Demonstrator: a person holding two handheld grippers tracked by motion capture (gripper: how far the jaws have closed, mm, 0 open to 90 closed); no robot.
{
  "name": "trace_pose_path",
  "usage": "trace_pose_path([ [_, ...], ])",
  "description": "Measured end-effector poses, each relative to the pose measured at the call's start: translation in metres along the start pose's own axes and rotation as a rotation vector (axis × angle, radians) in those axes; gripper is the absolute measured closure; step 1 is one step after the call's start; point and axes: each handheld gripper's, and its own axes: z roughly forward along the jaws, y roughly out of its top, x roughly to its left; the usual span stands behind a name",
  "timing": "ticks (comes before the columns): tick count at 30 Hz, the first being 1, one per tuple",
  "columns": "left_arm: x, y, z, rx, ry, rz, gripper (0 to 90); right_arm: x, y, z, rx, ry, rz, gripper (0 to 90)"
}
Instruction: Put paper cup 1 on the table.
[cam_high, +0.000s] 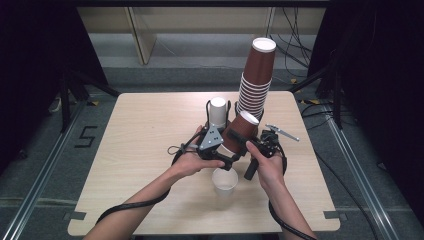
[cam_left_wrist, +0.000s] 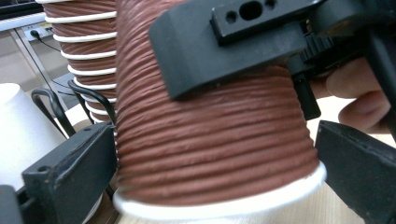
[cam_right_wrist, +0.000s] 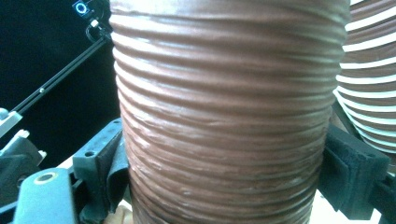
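A: Item one, nearest the lens: brown ribbed paper cup (cam_right_wrist: 224, 116), clamped at its sides between the right gripper's (cam_high: 250, 142) two black pads.

B: Position of that cup?

A: Tilted, held above the counter (cam_high: 140, 150) near its middle, white base up and toward the back in the high view. Its white rolled rim sits low in the left gripper view, with more white showing just under it.

B: Left gripper (cam_high: 220, 150)?

A: Jaws stand on either side of the cup's lower end. The near-side jaw lies close against the rim; the other stands a little off. Whether the pads press, I cannot tell.

B: Surface?

A: Pale wood-grain counter, rectangular with rounded corners. On it: a small white paper cup (cam_high: 225, 182), upright and open, just below the two grippers; a tall leaning stack of brown ribbed paper cups (cam_high: 256, 82), upside down, at the back; a white paper cup (cam_high: 217, 112) upside down in a black wire holder, just left of the stack; a small metal bracket (cam_high: 282, 131) to the right.

B: Room?

A: Grey floor with a taped mark at left, black curtains both sides, loose cables at the far right, pale panels along the back wall.
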Motion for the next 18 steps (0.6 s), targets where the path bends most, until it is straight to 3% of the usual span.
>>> trace_pose_path([
  [7,0.003,0.0,0.0,-0.006,0.0,-0.011,2.4,0.004,-0.001,0.001,0.006,0.016,-0.006,15.8],
  [10,0.005,0.0,-0.001,-0.008,-0.007,0.007,3.7,0.005,0.0,0.002,0.005,0.017,-0.009,15.0],
  [18,0.007,0.005,-0.007,-0.034,-0.011,0.01,7.6,0.011,0.006,0.002,0.003,0.032,-0.058,10.3],
])
